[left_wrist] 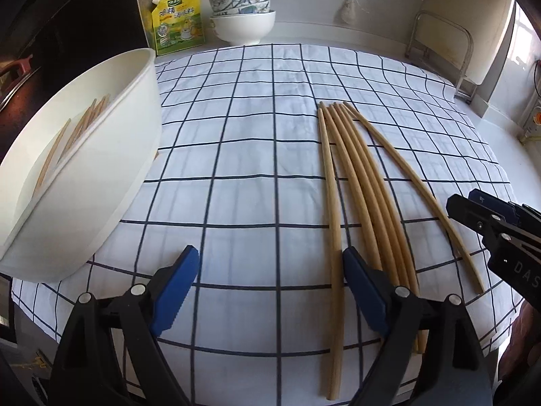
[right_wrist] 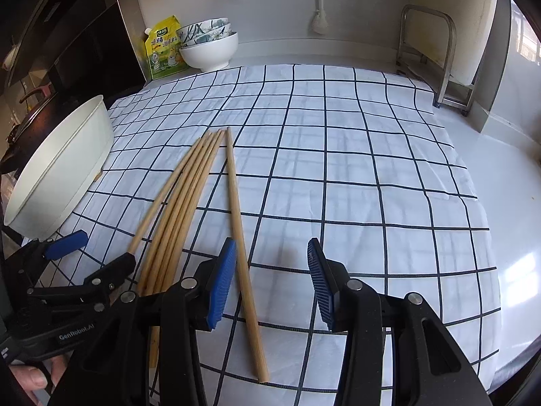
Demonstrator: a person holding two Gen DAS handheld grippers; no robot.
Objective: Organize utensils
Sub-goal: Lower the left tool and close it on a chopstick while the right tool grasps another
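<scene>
Several long wooden chopsticks [left_wrist: 358,182] lie side by side on the checked cloth [left_wrist: 253,135]; they also show in the right wrist view [right_wrist: 189,199]. One chopstick [right_wrist: 241,237] lies a little apart on the right of the bunch. A white oval tub [left_wrist: 84,169] at the left holds a few more chopsticks [left_wrist: 81,128]; it also shows in the right wrist view [right_wrist: 57,169]. My left gripper [left_wrist: 270,264] is open and empty, just left of the bunch. My right gripper [right_wrist: 270,253] is open and empty, just right of the lone chopstick.
Stacked bowls [left_wrist: 241,17] and a yellow pouch [left_wrist: 177,20] stand at the back wall. A metal rack [right_wrist: 436,57] stands at the back right. A dark stove area [right_wrist: 50,67] lies left of the cloth. White counter [right_wrist: 507,203] runs along the right.
</scene>
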